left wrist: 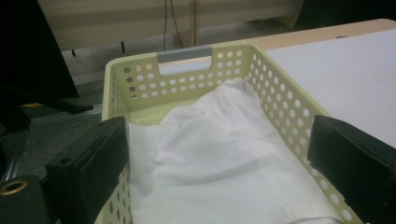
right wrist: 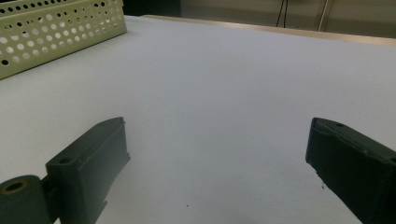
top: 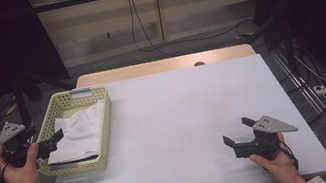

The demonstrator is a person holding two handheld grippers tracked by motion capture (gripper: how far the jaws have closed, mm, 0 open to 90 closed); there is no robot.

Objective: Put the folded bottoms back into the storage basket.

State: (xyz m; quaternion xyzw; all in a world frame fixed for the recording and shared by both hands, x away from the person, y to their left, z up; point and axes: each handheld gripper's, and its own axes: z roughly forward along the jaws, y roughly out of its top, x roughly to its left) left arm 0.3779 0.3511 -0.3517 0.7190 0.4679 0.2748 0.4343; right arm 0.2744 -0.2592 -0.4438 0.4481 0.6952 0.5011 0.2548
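The white cloth [left wrist: 219, 154] is lying crumpled in the yellow basket [top: 63, 101] at the desk's [top: 181, 118] left edge; it is likely handling light and limp, so a raised fold suits pinching. The left gripper [top: 55, 139] is hovering at the basket's near end, fingers spread. The right gripper [top: 237, 130] is resting well apart, fingers spread, pinching nothing.

A white table [top: 181, 118] in a dim room — pale wall panels [top: 101, 11], cables [top: 140, 29] trailing to grey floor [top: 144, 54].
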